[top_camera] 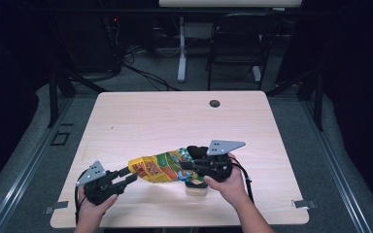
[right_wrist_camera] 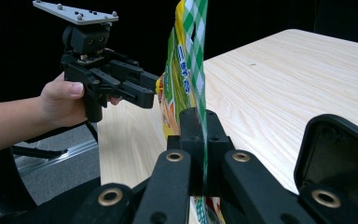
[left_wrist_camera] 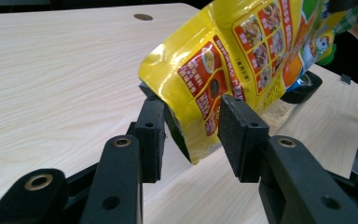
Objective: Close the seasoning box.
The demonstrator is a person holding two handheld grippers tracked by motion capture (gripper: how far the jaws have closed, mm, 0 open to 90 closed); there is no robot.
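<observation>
Above the table [top_camera: 175, 116], right tongs [right_wrist_camera: 204, 140] pinch the pouch [top_camera: 159, 168]; left tongs [left_wrist_camera: 193, 126] straddle its corner, narrowly apart.

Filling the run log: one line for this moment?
left gripper: open around pouch corner | right gripper: shut on pouch | pouch: held above table

A glossy, crinkled yellow foil-like pouch [left_wrist_camera: 242, 60] is seen between matt black plastic jaws, above a pale, smooth wood-grain table [left_wrist_camera: 51, 79]
</observation>
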